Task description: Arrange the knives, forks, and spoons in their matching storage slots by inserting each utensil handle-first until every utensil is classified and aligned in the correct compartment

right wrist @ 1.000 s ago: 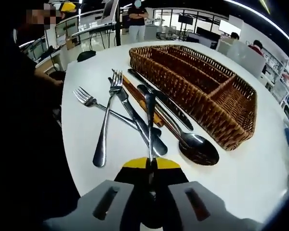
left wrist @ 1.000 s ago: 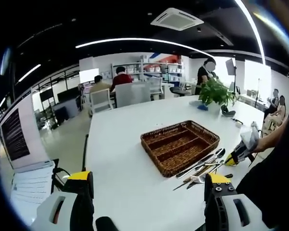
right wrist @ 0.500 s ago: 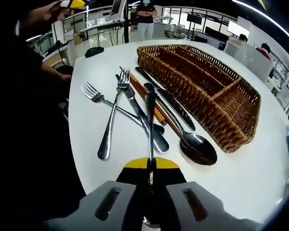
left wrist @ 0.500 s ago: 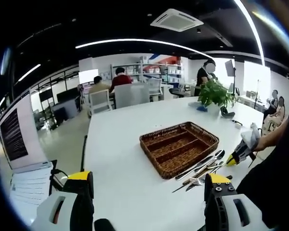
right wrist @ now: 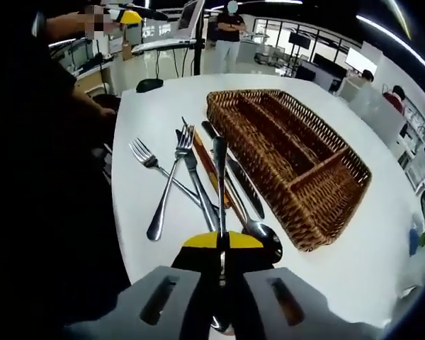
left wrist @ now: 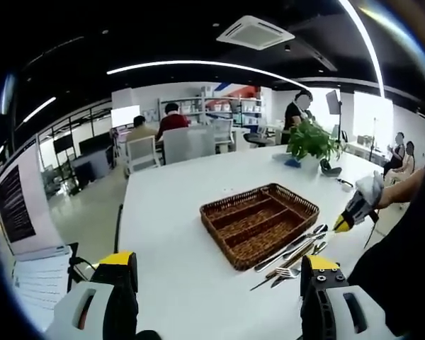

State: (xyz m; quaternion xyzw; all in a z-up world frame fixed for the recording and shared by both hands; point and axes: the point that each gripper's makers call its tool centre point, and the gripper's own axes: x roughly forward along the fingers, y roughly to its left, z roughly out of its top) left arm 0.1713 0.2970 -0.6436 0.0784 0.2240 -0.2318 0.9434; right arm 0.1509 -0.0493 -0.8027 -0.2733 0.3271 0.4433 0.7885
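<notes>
No readable writing shows. On the white table [right wrist: 354, 241], my wicker tray [right wrist: 290, 152] runs from 11 to 4 o'clock. Loose forks [right wrist: 166, 188] and knives lie just beside it at 9 o'clock. My right claw [right wrist: 222, 244] is clamped on a utensil [right wrist: 220, 191], handle pointing 12 o'clock. My left claw [left wrist: 216, 283] stands apart, tray [left wrist: 258, 223] at 1 o'clock.

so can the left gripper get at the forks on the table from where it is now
Probably yes. The left gripper is open and holds nothing, and bare table lies between it and the forks. The right gripper, shut on a utensil, hovers near the pile.
</notes>
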